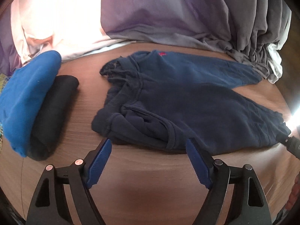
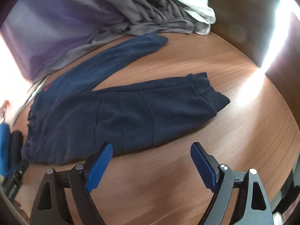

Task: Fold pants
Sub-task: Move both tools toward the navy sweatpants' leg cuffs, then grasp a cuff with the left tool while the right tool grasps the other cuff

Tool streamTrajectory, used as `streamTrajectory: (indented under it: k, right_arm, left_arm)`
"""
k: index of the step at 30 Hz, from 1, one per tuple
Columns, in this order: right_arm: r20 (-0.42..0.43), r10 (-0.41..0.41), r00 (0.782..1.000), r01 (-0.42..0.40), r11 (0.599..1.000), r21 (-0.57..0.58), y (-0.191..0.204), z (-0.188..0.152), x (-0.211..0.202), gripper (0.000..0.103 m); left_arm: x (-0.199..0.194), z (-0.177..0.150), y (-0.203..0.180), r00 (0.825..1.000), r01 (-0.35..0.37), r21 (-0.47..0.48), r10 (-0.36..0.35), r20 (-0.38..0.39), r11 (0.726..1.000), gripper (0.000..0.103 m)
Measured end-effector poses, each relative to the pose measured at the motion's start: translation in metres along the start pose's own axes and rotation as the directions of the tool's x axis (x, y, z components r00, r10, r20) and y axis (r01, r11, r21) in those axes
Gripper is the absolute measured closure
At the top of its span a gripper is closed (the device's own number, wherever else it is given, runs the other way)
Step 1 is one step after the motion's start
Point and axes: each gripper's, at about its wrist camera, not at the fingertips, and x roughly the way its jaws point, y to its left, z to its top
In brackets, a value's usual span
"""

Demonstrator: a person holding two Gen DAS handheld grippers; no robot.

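Navy pants [image 1: 187, 101] spread flat on the wooden bench [image 1: 150, 178], waistband toward the left side, two legs running to the right and splayed apart in a V shape, far leg [image 2: 112, 56] ending close to a pile of grey cloth [image 2: 150, 15], near leg [image 2: 150, 108] ending with its ribbed cuff [image 2: 202, 86] on bare wood. Left gripper [image 1: 148, 161] opened wide, empty, hovering just before the rumpled waistband edge [image 1: 146, 123], not touching. Right gripper [image 2: 151, 165] also opened wide and empty, just before the long edge of the near leg. No fold made yet, by the look of it; probably about to pinch the near edge and carry it over the far leg. Several risks from here. Waistband bunched and partly turned over itself near the left gripper, so easy to catch only the top layer, leaving the under layer behind and a crooked fold. Legs not parallel, so cuffs likely to miss each other after folding over. Far cuff near the grey pile, so possible to drag or trap that cloth. Folded blue garment [image 1: 28, 97] and black one [image 1: 54, 112] lying well to the left, possibly disturbed by a wide swing.
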Motion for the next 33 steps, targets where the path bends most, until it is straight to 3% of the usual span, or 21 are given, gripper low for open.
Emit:
streamTrajectory:
  k: [3, 5, 12, 15, 17, 20, 23, 29, 33]
  right_arm:
    - [0.013, -0.018, 1.0, 0.018, 0.999, 0.05, -0.006, 0.002, 0.007, 0.018]
    - [0.012, -0.029, 0.999, 0.028, 0.997, 0.073, -0.008, 0.003, 0.013, 0.023]
    - [-0.037, -0.027, 0.999, 0.031, 0.994, 0.103, -0.009, 0.008, 0.034, 0.032]
    - [-0.064, -0.019, 0.998, 0.024, 0.996, 0.091, -0.007, 0.01, 0.042, 0.047]
    - [-0.054, -0.03, 0.998, 0.035, 0.996, 0.079, -0.006, 0.012, 0.043, 0.067]
    - [-0.045, -0.036, 0.998, 0.038, 0.999, 0.035, -0.004, 0.016, 0.043, 0.088]
    - [-0.013, -0.052, 0.999, 0.052, 0.999, -0.015, -0.002, 0.018, 0.038, 0.093]
    - [0.054, -0.154, 0.987, 0.159, 0.983, -0.093, 0.005, 0.021, 0.023, 0.096]
    - [0.011, -0.171, 0.985, 0.171, 0.981, -0.094, 0.001, 0.018, 0.03, 0.096]
  left_arm:
    - [0.012, 0.002, -0.002, 1.0, -0.011, 0.0, 0.011, -0.022, 1.0, 0.025]
    - [0.019, 0.003, -0.003, 0.999, -0.009, -0.001, 0.009, -0.036, 1.0, 0.025]
    - [0.037, 0.01, -0.005, 0.998, -0.008, -0.002, 0.008, -0.061, 1.0, 0.031]
    - [0.041, 0.012, -0.006, 0.998, -0.002, -0.008, 0.001, -0.071, 1.0, 0.044]
    - [0.04, 0.012, -0.007, 0.998, 0.0, 0.003, 0.0, -0.068, 1.0, 0.055]
    - [0.037, 0.012, -0.011, 0.999, -0.002, 0.026, 0.003, -0.048, 1.0, 0.07]
    - [0.035, 0.012, -0.009, 0.999, 0.001, 0.022, 0.0, -0.049, 1.0, 0.074]
    - [0.03, 0.008, -0.001, 0.994, -0.003, -0.003, 0.003, -0.107, 1.0, 0.075]
    - [0.035, 0.003, 0.002, 0.993, -0.003, -0.009, 0.002, -0.122, 1.0, 0.075]
